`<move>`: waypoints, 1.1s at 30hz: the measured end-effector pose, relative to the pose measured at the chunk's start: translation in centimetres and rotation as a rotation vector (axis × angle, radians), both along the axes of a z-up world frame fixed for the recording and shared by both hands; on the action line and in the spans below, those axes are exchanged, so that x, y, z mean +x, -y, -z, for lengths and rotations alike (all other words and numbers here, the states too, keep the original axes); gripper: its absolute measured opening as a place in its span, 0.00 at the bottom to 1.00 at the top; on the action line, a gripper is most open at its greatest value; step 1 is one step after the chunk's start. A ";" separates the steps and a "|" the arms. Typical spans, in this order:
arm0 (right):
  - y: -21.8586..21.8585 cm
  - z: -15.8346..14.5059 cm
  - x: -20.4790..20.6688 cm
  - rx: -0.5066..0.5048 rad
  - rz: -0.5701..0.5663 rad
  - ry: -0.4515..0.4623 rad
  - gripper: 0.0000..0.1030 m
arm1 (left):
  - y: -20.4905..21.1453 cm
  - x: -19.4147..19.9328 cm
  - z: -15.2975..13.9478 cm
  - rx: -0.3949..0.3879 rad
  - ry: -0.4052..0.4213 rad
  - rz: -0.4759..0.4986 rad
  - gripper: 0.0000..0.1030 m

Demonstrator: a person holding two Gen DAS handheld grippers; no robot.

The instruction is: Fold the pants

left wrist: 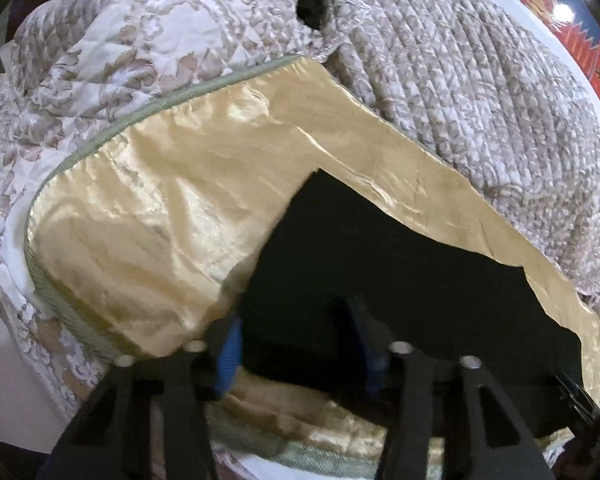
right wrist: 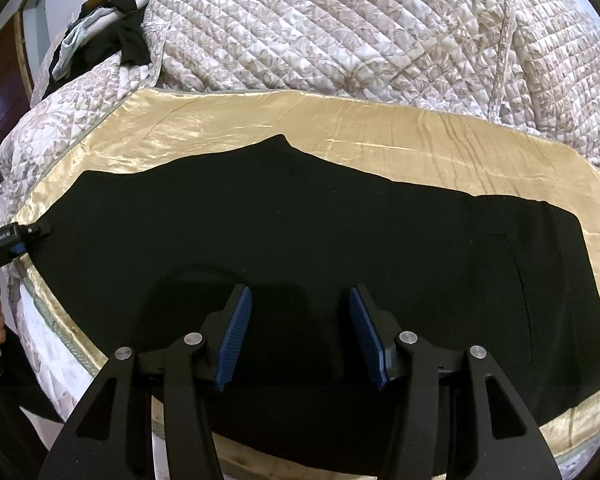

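Right gripper (right wrist: 300,332): jaws apart, nothing pinched, hovering over the near edge of the black pants (right wrist: 300,232). Left gripper (right wrist: 32,232) sits at the pants' far-left end near the gold cloth's (right wrist: 340,128) left edge; can't tell if it pinches fabric. Pants lie flat on the cloth, long axis left-to-right across both tools. Likely next: grab the ends, fold lengthwise. Quilt (right wrist: 340,32) behind.
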State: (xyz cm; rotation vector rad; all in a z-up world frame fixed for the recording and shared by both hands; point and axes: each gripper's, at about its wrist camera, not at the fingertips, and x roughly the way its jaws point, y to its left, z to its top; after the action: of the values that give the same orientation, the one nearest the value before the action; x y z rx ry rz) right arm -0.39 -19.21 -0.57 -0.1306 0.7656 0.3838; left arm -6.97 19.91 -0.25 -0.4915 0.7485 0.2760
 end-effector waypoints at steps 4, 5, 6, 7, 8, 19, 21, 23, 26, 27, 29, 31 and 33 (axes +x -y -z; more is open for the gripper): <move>0.0 0.0 0.0 0.005 0.001 -0.001 0.50 | 0.2 0.1 -0.5 0.011 -0.002 -0.009 0.21; 0.0 -0.1 0.0 0.010 0.001 -0.002 0.50 | 0.3 0.1 -0.6 0.012 0.000 -0.004 0.15; 0.1 -0.1 0.0 0.014 0.001 -0.004 0.50 | 0.4 0.1 -0.8 0.007 0.005 0.008 0.10; 0.1 -0.1 0.0 0.019 0.002 -0.006 0.50 | 0.6 0.2 -0.9 0.006 0.007 0.016 0.09; 0.2 -0.1 0.0 0.024 0.003 -0.007 0.50 | 0.8 0.2 -1.1 0.014 0.009 0.023 0.08; 1.5 -0.7 0.3 0.104 0.039 -0.015 0.50 | 5.0 2.5 -5.9 -0.059 0.126 0.191 0.08; 2.1 -1.0 0.4 0.126 0.058 -0.015 0.50 | 7.3 3.4 -7.0 -0.061 0.148 0.253 0.08; 2.7 -1.2 0.4 0.146 0.076 -0.014 0.50 | 9.9 4.3 -7.7 -0.058 0.162 0.319 0.08; 3.8 -1.3 0.6 0.167 0.114 -0.015 0.50 | 14.3 5.5 -7.8 -0.069 0.166 0.429 0.08; 4.1 -1.4 0.7 0.175 0.120 -0.017 0.50 | 15.8 5.6 -7.6 -0.068 0.162 0.465 0.08; 4.8 -1.5 0.8 0.193 0.143 -0.020 0.50 | 18.5 5.9 -6.6 -0.070 0.138 0.534 0.08; 5.4 -1.6 0.9 0.201 0.162 -0.019 0.50 | 20.8 6.2 -5.0 -0.071 0.093 0.589 0.08; 5.9 -1.6 1.0 0.214 0.175 -0.025 0.50 | 22.4 6.1 -3.2 -0.082 0.052 0.637 0.08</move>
State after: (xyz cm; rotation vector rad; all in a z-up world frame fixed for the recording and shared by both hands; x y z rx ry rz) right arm 0.63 -25.12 1.00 0.1413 0.7495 0.2990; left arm -0.85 -2.52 2.97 -0.3143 0.8289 -0.3614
